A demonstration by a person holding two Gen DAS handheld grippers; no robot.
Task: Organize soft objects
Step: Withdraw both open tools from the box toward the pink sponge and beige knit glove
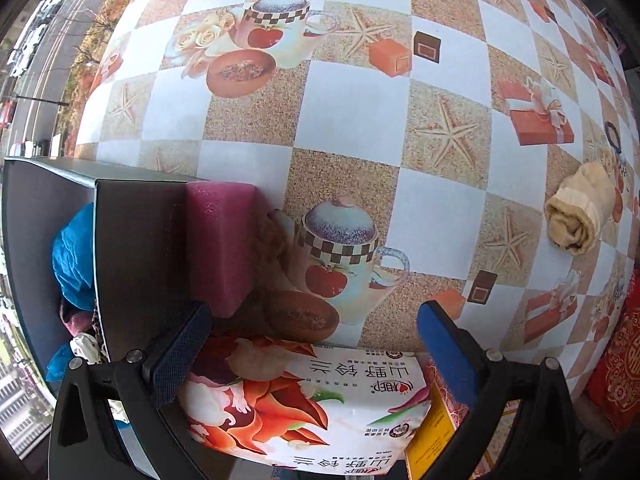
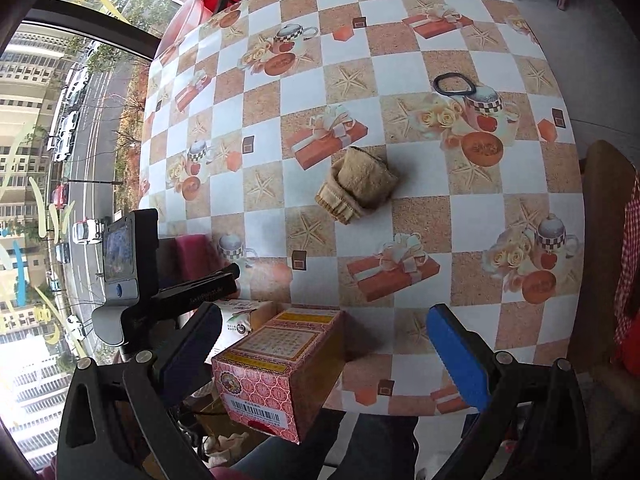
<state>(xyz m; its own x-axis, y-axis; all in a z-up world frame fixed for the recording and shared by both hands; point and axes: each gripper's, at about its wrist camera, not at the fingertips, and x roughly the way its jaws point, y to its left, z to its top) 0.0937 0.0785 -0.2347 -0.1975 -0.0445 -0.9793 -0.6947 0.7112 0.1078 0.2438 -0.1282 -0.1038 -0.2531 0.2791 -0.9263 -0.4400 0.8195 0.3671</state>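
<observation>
Item: rolled beige towel (image 2: 357, 184), mid-surface (image 2: 420, 60), well beyond both my grippers. Left gripper (image 1: 314, 356) and right gripper (image 2: 324, 354): fingers apart, empty. Pink sponge (image 1: 222, 240) leans against dark bin (image 1: 136, 248). Risk: towel unrolling if I pinch only its outer layer.

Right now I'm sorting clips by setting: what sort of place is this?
Probably a flat's dining corner: a printed vinyl tablecloth on the table, a wooden chair, and a high window over a street.
</observation>
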